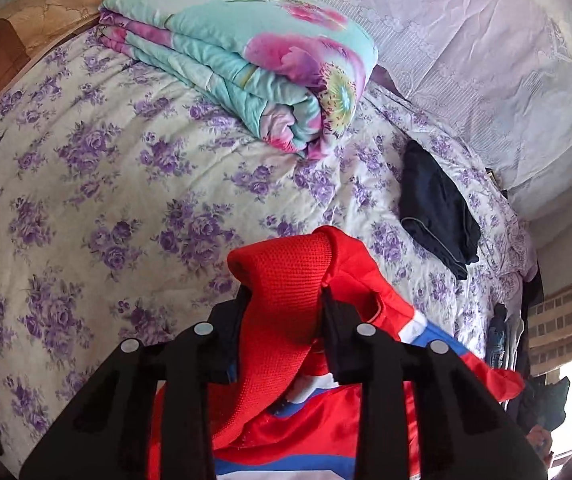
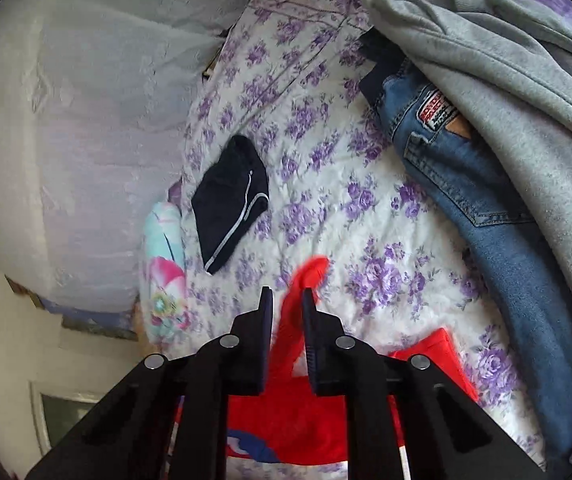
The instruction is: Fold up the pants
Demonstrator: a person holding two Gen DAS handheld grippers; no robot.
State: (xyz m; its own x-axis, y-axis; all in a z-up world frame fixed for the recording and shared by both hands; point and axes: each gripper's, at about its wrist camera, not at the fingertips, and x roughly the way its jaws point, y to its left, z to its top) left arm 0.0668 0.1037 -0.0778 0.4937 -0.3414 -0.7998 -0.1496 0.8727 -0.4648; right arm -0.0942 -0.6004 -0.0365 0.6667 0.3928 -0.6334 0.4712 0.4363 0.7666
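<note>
The pants point(image 1: 286, 264) are red, with a mesh lining and blue and white stripes. They hang bunched over a bed with a purple-flowered sheet point(image 1: 106, 200). My left gripper point(image 1: 286, 296) is shut on a thick fold of the red mesh, which stands up between its fingers. In the right wrist view my right gripper point(image 2: 287, 294) is shut on a thin edge of the red pants point(image 2: 286, 420), and a blurred red tip pokes out past the fingertips. The rest of the pants hangs below both grippers, partly hidden by them.
A folded floral quilt point(image 1: 246, 64) lies at the far side of the bed. A folded dark navy garment point(image 1: 437, 208) point(image 2: 232, 200) lies on the sheet ahead. Blue jeans point(image 2: 465, 184) and a grey sweatshirt point(image 2: 525, 100) are piled at the right. A white lace cloth point(image 1: 485, 60) covers the wall.
</note>
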